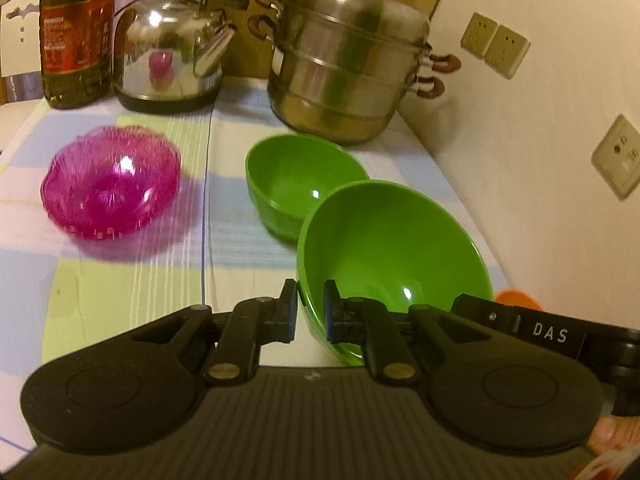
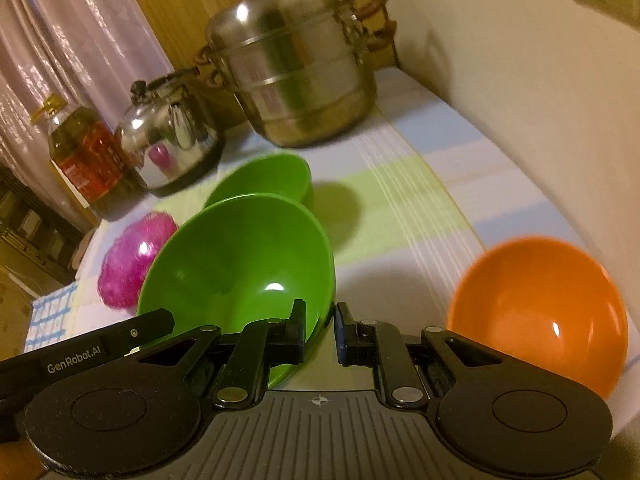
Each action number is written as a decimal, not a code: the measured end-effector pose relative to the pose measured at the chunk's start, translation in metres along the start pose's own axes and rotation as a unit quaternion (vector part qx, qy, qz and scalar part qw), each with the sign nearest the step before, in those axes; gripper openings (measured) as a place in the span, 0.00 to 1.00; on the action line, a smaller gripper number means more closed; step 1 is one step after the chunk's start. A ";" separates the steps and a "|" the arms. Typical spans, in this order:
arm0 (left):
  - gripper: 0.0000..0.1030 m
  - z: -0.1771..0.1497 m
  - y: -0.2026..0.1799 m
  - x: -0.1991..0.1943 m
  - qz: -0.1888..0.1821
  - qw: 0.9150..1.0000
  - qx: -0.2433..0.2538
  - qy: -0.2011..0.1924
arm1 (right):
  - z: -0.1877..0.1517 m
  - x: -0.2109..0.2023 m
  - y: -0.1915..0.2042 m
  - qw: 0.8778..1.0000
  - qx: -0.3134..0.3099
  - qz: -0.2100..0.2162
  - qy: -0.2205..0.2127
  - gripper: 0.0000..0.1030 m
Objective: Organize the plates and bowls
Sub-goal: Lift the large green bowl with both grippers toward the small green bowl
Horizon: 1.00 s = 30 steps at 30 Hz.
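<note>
Four bowls: two green, one pink, one orange, all on the striped cloth.
Left claw: my fingers are pinching the near rim of the near green bowl, one pad outside the wall and one inside, with the rim between them.
Right claw: my fingers straddle the opposite rim of the same near green bowl; the left pad lies against the inner wall, the right pad shows a sliver of gap outside, so I cannot tell if it is truly clamped.
Bowl attitude: tilted, its mouth turned toward the cameras; it looks lifted off the cloth, but the underside is hidden, so I cannot be sure.
Far green bowl: upright at about 11 o'clock from the held one, just beyond it, rims overlapping in view; whether they touch I cannot tell.
Pink bowl: well off at 10 o'clock from my left claw.
Orange bowl: at 3 o'clock from my right claw, near.
Back row: oil bottle, kettle, steamer pot from 10 to 1 o'clock.
Step in hand: I judge I am carrying the near green bowl to nest it in its twin.
Next move calls for: levelling the bowl, centring it over the far one, then easing both claws apart together.
</note>
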State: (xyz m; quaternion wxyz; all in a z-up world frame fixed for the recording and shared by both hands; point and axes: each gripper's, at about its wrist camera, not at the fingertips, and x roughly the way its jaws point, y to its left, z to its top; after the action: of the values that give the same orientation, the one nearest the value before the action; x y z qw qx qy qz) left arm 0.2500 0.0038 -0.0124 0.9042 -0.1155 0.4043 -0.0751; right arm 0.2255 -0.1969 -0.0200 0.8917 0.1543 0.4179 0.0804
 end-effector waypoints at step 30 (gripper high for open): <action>0.11 0.114 0.024 0.082 0.022 1.000 -0.014 0.001 | 0.118 0.101 0.028 0.999 -0.042 -0.003 -0.004 0.13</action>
State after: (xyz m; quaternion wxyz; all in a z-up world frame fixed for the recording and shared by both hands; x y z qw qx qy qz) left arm 0.3905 0.0245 -0.0039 0.9036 -0.1188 0.4086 -0.0497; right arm 0.3803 -0.1677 -0.0127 0.8991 0.1154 0.4113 0.0951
